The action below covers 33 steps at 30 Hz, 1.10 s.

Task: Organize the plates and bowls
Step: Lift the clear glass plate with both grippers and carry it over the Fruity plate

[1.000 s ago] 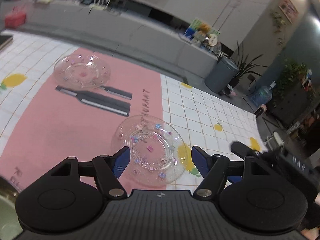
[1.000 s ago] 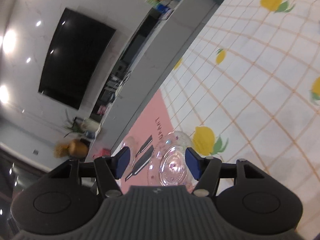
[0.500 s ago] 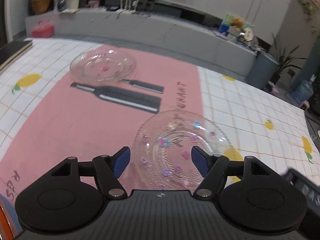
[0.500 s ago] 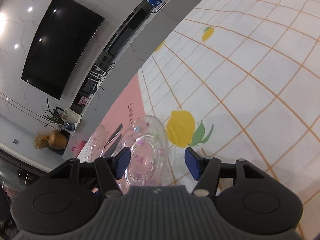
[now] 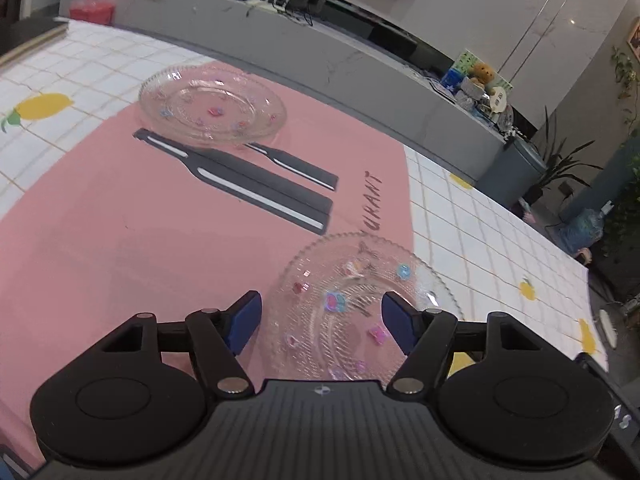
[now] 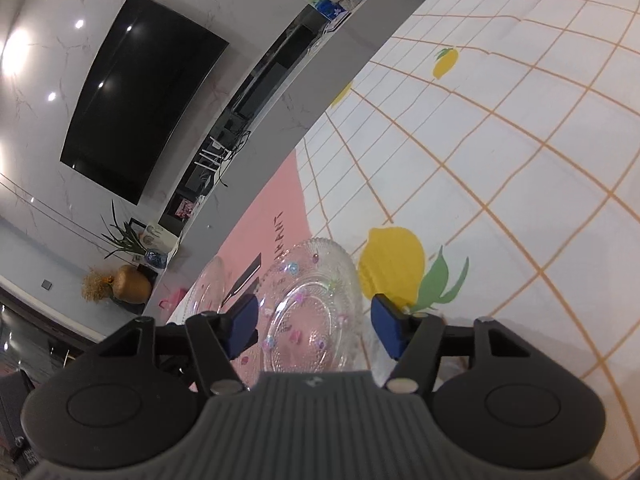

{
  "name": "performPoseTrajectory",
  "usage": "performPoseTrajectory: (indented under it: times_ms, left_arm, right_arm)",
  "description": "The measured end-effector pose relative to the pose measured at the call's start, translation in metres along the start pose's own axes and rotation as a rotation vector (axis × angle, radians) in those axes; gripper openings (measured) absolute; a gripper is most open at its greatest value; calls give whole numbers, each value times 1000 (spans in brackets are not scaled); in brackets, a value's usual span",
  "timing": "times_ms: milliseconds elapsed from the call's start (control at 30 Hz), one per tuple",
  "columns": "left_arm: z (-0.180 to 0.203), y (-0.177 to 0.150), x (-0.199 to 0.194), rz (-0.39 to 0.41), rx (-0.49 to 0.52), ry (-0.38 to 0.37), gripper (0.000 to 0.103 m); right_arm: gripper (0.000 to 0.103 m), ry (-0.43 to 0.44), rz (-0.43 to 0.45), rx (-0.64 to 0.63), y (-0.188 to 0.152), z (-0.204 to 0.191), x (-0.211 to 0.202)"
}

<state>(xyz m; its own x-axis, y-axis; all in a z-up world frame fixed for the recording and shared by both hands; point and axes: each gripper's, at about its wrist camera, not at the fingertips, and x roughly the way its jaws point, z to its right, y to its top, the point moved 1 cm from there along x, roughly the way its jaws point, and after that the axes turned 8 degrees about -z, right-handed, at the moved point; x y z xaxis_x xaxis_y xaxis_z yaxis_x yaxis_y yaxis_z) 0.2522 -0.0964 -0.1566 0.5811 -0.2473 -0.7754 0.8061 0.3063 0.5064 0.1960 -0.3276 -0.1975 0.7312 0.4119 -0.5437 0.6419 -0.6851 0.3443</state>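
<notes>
Two clear glass plates with beaded rims and small coloured flower decals lay on the table. The nearer glass plate (image 5: 362, 304) (image 6: 310, 308) sat across the right edge of a pink placemat (image 5: 120, 220), partly on the mat and partly on the tablecloth, just beside a printed yellow lemon (image 6: 394, 266). The farther glass plate (image 5: 212, 110) rested near the mat's far end, its near rim overlapping the printed black cutlery silhouettes (image 5: 256, 184) on the mat.

The left gripper (image 5: 320, 318) hung over the nearer plate with its blue-padded jaws spread wide, one on each side of the plate in that view, holding nothing. The right gripper (image 6: 314, 322) was low at the same plate from the other side, its jaws parted too, framing the plate; whether the pads touched the rim could not be told.

Beneath the mat lay a white tablecloth (image 6: 520, 160) with an orange grid and scattered lemons. Beyond the table ran a long grey cabinet (image 5: 320, 60) bearing a red box (image 5: 92, 10), toys and cables. Above it a large dark television (image 6: 140, 96) hung on a pale marble wall, with potted plants (image 5: 560, 168) and a grey bin (image 5: 516, 168) at the room's edge.
</notes>
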Motion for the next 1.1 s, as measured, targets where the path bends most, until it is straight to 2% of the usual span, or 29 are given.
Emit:
performPoseTrajectory:
  times_ms: [233, 267, 333, 367, 467, 500, 567, 633, 667, 700, 733, 833, 933, 1100]
  left_arm:
    - [2, -2, 2, 27, 43, 34, 85]
    - [2, -2, 2, 25, 47, 27, 84]
    - [2, -3, 3, -5, 74, -63, 83]
    - [3, -3, 3, -9, 78, -74, 81]
    - [4, -6, 2, 0, 93, -65, 80]
    - [5, -7, 1, 3, 100, -57, 76]
    - [5, -8, 0, 2, 104, -58, 75]
    - [1, -8, -1, -12, 84, -97, 75]
    - [-1, -7, -2, -20, 68, -126, 74]
    - [-4, -6, -3, -25, 47, -149, 62]
    - [-5, -6, -5, -19, 32, -149, 46]
    - [-3, -8, -8, 11, 49, -108, 29]
    - [1, -10, -10, 18, 72, -78, 18]
    - [7, -14, -19, 48, 111, -75, 17]
  right_arm:
    - [61, 0, -3, -16, -1, -3, 2]
    - [61, 6, -12, -22, -2, -4, 3]
    - [61, 14, -27, -25, -2, -5, 5]
    - [61, 14, -24, -22, -2, -5, 5]
    - [62, 39, -34, -10, 0, -2, 4]
    - [62, 60, -36, 11, 1, 1, 3]
    - [61, 115, -39, 59, 3, 9, 0]
    - [53, 154, -52, 105, 6, 19, -1]
    - [42, 159, -55, 135, 6, 24, -1]
    - [31, 163, -53, 175, 6, 30, 0]
    - [27, 161, -37, 212, 5, 35, -1]
    - [12, 141, -31, 233, 4, 40, -1]
    - [10, 123, -15, 230, 2, 38, -3]
    - [10, 134, -23, 256, 1, 41, -9]
